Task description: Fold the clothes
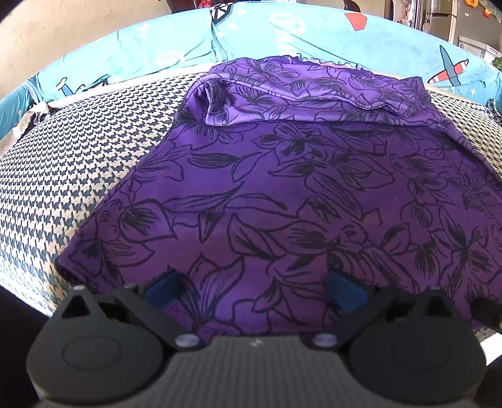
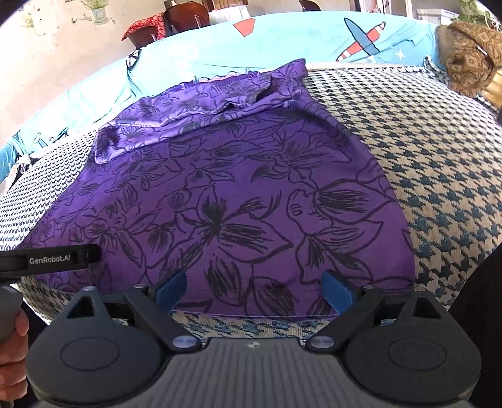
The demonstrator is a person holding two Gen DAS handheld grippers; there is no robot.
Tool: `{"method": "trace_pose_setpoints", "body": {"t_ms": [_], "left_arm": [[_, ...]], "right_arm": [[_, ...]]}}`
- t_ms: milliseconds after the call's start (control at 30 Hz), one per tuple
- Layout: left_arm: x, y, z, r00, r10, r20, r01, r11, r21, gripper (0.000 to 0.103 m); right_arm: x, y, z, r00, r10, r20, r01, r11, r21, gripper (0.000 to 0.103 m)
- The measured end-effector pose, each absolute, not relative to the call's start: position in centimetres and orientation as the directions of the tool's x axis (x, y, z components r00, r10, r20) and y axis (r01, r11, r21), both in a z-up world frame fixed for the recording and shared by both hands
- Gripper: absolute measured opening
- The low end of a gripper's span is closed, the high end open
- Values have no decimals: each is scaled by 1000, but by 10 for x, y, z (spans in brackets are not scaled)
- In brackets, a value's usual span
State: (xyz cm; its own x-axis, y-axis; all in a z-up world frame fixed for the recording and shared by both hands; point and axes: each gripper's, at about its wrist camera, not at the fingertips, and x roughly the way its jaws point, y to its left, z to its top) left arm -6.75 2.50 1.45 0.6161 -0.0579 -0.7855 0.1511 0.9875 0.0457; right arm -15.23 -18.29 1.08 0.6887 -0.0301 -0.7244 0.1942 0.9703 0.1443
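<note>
A purple garment (image 1: 282,194) printed with black flowers lies flat on the houndstooth cover (image 1: 78,150); its far end is folded back toward me as a lighter band (image 1: 282,97). My left gripper (image 1: 255,290) hovers open over the garment's near hem, blue pads apart, nothing between them. In the right wrist view the same garment (image 2: 235,194) spreads across the houndstooth cover (image 2: 439,175), and my right gripper (image 2: 255,290) stands open just above its near right hem. The left gripper's black body (image 2: 50,259) pokes in from the left, a hand (image 2: 15,351) below it.
A turquoise sheet (image 1: 157,47) with aeroplane prints lies beyond the garment. A brown patterned cushion (image 2: 470,56) sits at the far right corner. Chairs and a red cloth (image 2: 150,28) stand behind the bed.
</note>
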Motion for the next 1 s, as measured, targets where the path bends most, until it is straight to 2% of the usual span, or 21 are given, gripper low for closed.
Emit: {"method": "trace_pose_setpoints", "body": {"t_ms": [267,367,533,767,1000], "left_arm": [[-65,24,25,621,-77,-780,153,988,25,103],[-63,23,24,619,-73,-782,145,989,23,103],[-62,22,21,621,-54,-782,134,990,38,103],[-60,29,22,629,-50,-776,98,995,15,103],[-61,23,19,626,-52,-778,114,993,25,103]], "right_arm": [[-151,-182,27,728,-59,-684,208,968,139,93],[-150,-185,32,756,-115,-644,201,978,61,93],[-141,-205,32,749,-150,-646,281,954,104,92],[-135,-237,31,753,-253,-607,379,922,85,89],[-127,-264,15,711,-255,-655,447,884,141,88]]}}
